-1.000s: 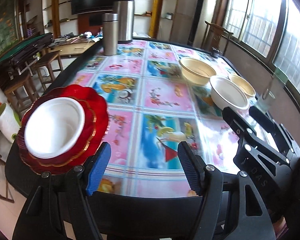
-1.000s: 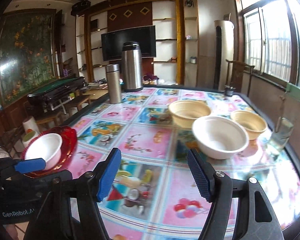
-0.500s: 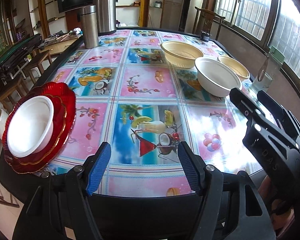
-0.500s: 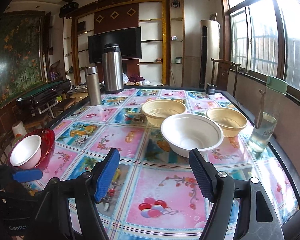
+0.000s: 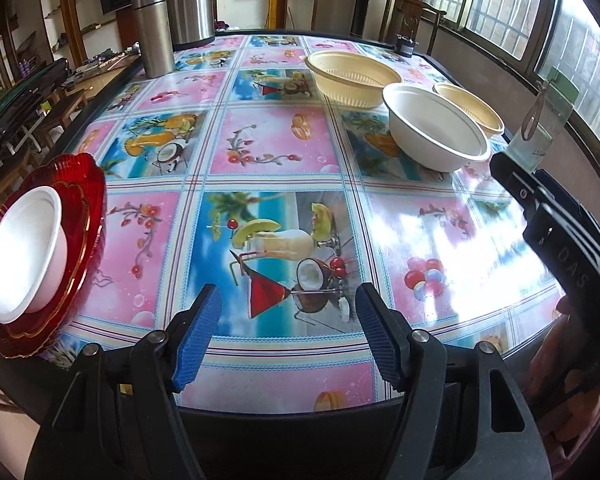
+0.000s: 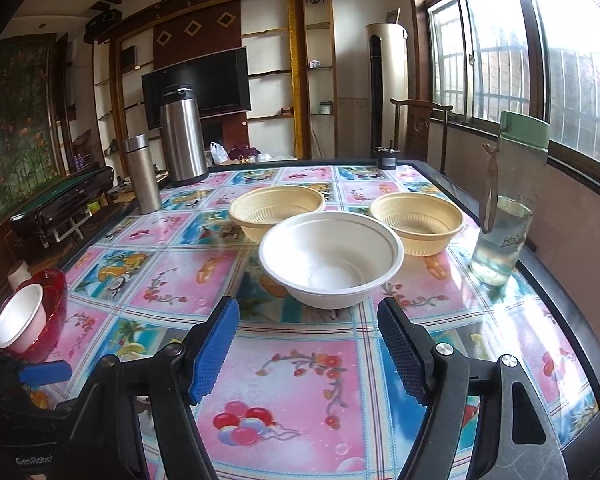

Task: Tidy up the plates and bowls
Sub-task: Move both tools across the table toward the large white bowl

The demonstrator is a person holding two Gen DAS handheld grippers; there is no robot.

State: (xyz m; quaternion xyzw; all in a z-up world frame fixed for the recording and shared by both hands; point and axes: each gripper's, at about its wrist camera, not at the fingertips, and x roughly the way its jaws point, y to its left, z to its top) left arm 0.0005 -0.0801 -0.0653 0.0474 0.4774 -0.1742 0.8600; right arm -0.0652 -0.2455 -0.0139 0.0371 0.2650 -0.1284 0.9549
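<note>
Glossy desk [image 6: 284,412] beneath us, both our hand-held grippers, left [image 5: 288,334] and right [image 6: 308,350], gape empty, and we risk skidding the large white bowl [image 6: 331,258] into the water bottle [image 6: 504,216].

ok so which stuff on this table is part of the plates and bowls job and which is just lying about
Part of the job:
red plates
small white bowl sitting on them
big white bowl
two cream bowls

Just lying about:
steel flask
tall steel jug
water bottle
</note>
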